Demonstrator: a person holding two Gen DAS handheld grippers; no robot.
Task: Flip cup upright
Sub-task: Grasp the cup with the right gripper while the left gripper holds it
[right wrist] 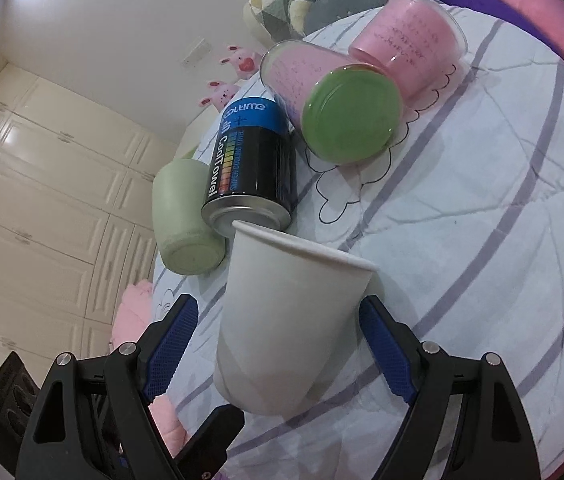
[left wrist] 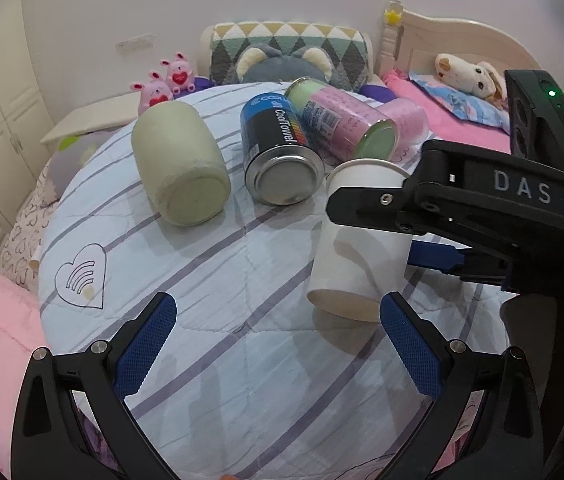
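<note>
The white paper cup stands mouth-up on the striped quilt, leaning a little, just in front of the black-and-blue can that lies on its side. The right gripper brackets the cup: in its own view the two blue pads stand wide on either side of the cup, with a gap showing on the left and the right pad close to the wall; whether that pad touches cannot be told. From the left wrist view the same tool appears side-on as a black arm marked DAS crossing the cup's upper half, with one blue finger reaching in behind the cup.

The left gripper hovers low in front of the cup, its fingers spread wide and holding nothing; its right pad sits just beside the cup's base.

Left of the can lies a pale green jar, also on its side. Behind the can a pink tube with a green lid lies tilted, and the right wrist view alone shows clearly a second pink container behind that tube. Only the left view takes in the two pink rabbit toys and the headboard; only the right view shows the white wardrobe doors.
</note>
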